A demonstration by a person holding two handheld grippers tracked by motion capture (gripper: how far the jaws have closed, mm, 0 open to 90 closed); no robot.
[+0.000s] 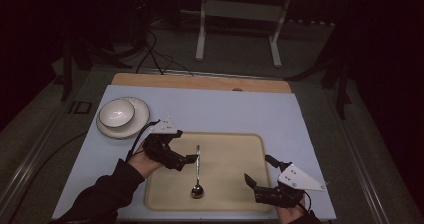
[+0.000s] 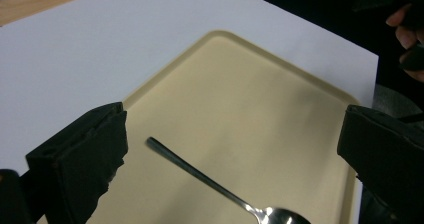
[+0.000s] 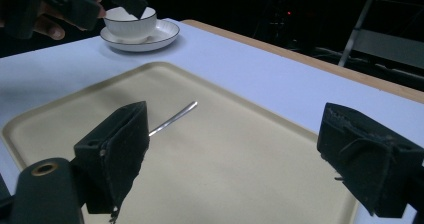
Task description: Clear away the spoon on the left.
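Both jaws of my left hand-held gripper [image 1: 192, 158] and right hand-held gripper [image 1: 260, 171] gape empty; spoon [image 1: 197, 171] lies ungrasped on tray [image 1: 240, 149], nothing visibly accomplished.

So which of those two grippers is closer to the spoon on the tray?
The left. The left gripper is open right beside the spoon, almost at its handle. The right gripper is open too, at the tray's near right corner, well off from it.
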